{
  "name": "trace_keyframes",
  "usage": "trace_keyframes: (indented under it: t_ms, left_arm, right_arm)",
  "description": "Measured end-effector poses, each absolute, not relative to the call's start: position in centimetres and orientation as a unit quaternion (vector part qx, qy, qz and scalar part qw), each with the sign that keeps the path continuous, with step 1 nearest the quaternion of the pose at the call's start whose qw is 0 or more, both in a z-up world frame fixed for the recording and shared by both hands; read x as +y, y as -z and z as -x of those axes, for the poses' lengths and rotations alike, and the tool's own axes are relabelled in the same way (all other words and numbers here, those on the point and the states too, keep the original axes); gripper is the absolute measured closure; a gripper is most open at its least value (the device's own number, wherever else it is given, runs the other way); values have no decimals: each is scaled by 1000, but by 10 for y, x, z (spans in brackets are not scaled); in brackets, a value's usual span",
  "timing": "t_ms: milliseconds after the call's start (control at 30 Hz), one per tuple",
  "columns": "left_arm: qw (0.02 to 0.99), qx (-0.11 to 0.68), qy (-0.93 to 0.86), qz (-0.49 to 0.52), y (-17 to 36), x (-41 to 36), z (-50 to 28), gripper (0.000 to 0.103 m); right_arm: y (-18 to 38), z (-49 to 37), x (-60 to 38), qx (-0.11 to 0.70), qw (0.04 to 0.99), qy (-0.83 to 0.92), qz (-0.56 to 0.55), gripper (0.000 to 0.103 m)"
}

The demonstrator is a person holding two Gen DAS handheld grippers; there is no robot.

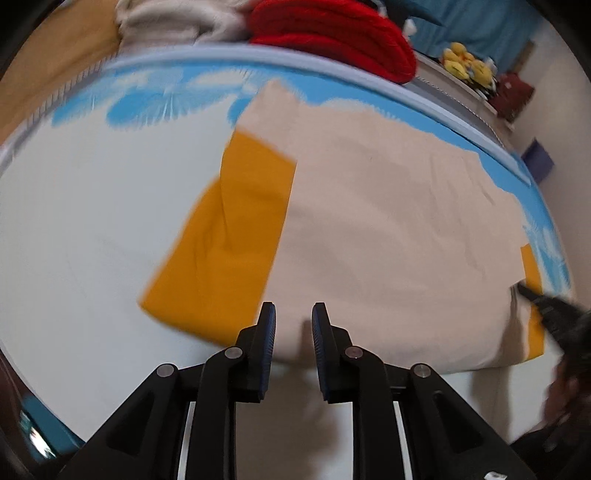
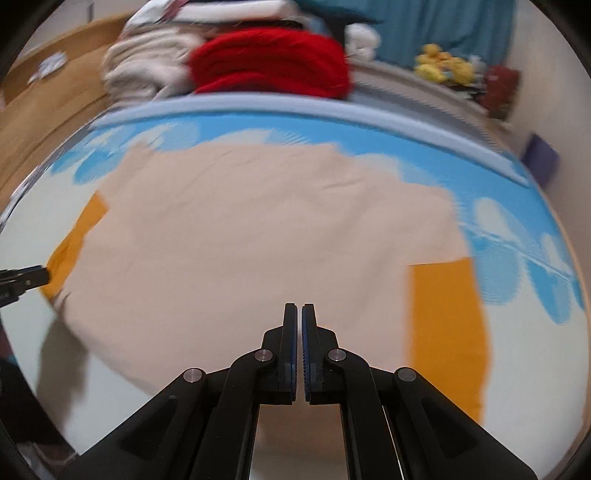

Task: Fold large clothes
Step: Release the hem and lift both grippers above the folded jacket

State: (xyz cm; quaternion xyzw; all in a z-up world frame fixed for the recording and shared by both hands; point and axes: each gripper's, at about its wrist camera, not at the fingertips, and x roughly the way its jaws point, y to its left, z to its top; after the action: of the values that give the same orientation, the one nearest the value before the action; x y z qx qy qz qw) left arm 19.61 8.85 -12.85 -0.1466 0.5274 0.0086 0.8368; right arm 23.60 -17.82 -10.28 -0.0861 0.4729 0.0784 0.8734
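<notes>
A beige garment (image 1: 388,229) (image 2: 240,240) with orange sleeves lies spread flat on the bed. One orange sleeve (image 1: 221,240) sticks out on its left, the other sleeve (image 2: 447,325) on its right. My left gripper (image 1: 293,314) hovers over the garment's near hem beside the left sleeve, jaws slightly parted with nothing between them. My right gripper (image 2: 299,314) is shut over the near hem with no cloth seen between its pads. In the left wrist view the right gripper (image 1: 524,291) shows blurred by the right sleeve. The left gripper (image 2: 40,275) shows at the right wrist view's left edge.
The bed sheet (image 1: 74,221) is white with a blue patterned band (image 2: 406,147) along the far side. Beyond it lie a folded red knit (image 1: 332,33), a cream blanket (image 1: 166,22) and yellow plush toys (image 1: 465,62). A wooden surface (image 1: 55,74) sits far left.
</notes>
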Motion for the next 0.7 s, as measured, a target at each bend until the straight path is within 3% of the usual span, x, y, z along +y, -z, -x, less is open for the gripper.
trace_keyframes:
  t_ms: [133,200,367,700]
  left_arm:
    - [820,550,-1,160,148,95,-196,80]
    - [812,554,9,183,150,101,-197,66]
    - [784,564,29,256,160,111,-200,48]
    - [743,568,-30,352,180,141,-199,45]
  right_arm:
    - [171,-242,-140,575,805,-66,129,99]
    - [178,-242,-136,571,806,-53,147,99]
    - [171,-238,-134,569,810,-44,133,99]
    - [179,-248,-154,576,806,-61,121,99]
